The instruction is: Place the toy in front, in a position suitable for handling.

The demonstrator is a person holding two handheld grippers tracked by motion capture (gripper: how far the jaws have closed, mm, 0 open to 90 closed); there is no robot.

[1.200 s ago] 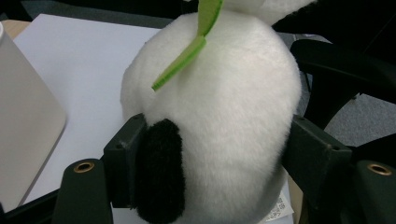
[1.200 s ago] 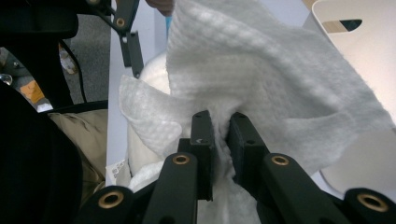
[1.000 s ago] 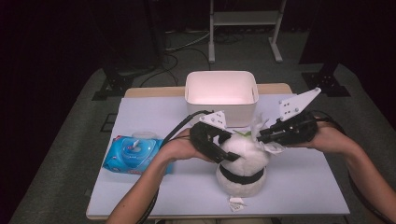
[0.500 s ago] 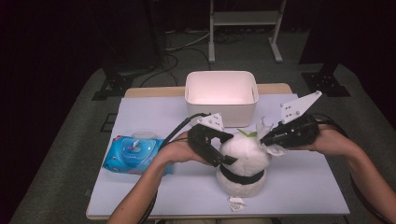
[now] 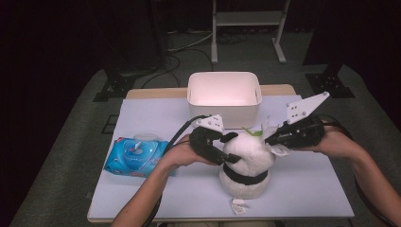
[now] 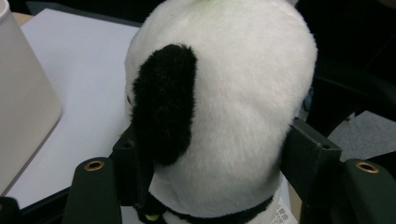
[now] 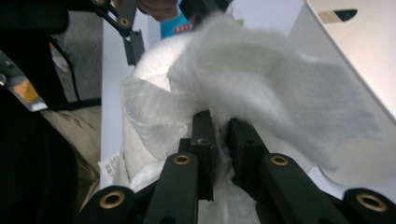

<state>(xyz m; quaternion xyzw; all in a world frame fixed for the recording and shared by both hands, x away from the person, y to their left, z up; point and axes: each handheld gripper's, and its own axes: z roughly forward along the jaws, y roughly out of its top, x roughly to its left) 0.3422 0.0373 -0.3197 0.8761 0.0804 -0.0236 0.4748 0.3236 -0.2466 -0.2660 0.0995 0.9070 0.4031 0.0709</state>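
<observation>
Steadying with left gripper point(image 5: 227, 149) from the high view: jaws just closing in on the head of the plush panda point(image 5: 248, 163), with the head between them and both pads against the fur. Standing upright near the front edge of the table point(image 5: 307, 189). Pinching a white wipe point(image 5: 279, 150) in the right gripper point(image 5: 269, 141), clenched, at the panda's far side and laid on its head. Behind the panda, a white bin point(image 5: 224, 101); well to the left of the panda, a blue wipes pack point(image 5: 135, 156).

From the left gripper view: looking at the back of the panda's head point(image 6: 243, 84), one jaw tucked under the black ear point(image 6: 163, 102), the other pressed to the white fur on the opposite side. Grasping, then, not merely flanking.

From the right gripper view: nearly together on a fold of the wipe point(image 7: 261, 79), draped over the panda's crown point(image 7: 154, 51), with the bin's wall point(image 7: 355, 51) just beyond.

Judged as the wiping step: bracing the toy and cleaning its head. Next, probably drawing the wipe across the fur while keeping the hold on the head firm enough to stop the panda tipping, yet light enough not to crush it; likely also keeping the wipe from slipping out of the pinch.
</observation>
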